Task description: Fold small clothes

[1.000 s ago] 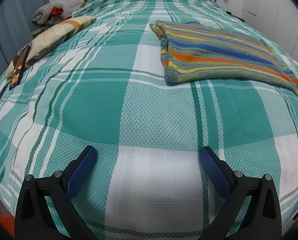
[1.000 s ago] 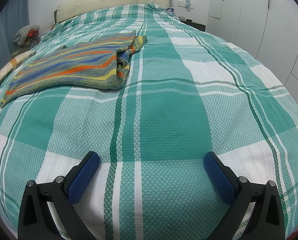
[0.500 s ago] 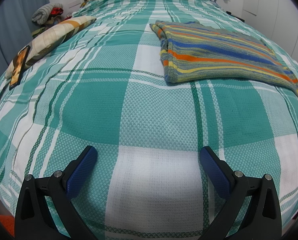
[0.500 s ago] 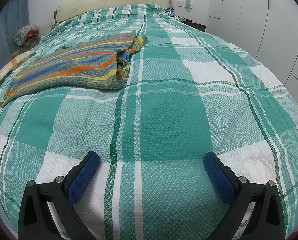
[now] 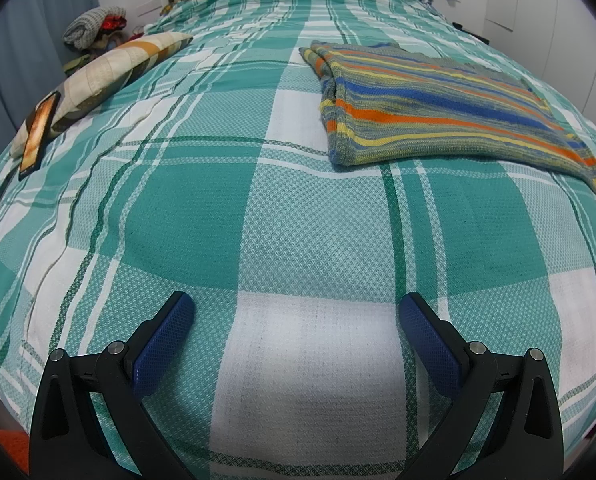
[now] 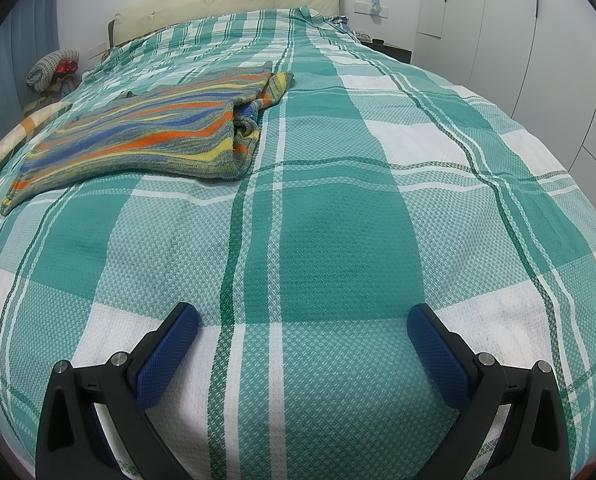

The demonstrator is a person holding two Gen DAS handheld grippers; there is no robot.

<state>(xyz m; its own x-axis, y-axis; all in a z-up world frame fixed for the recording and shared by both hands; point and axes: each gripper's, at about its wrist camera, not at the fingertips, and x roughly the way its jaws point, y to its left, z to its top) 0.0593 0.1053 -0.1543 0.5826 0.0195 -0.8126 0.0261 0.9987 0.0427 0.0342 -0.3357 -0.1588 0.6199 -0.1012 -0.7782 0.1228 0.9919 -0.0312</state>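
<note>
Even, soft indoor light; sharp fisheye views

Both views are bright and cool, with no glare. Faint, diffuse shadows lie on the bedspread [image 5: 258,216] just under and between the left tongs [image 5: 298,312] and the right tongs [image 6: 303,320]. Focus holds from the tongs to the far wall. Straight plaid lines bow outward, and black vignetting fills the corners.
</note>
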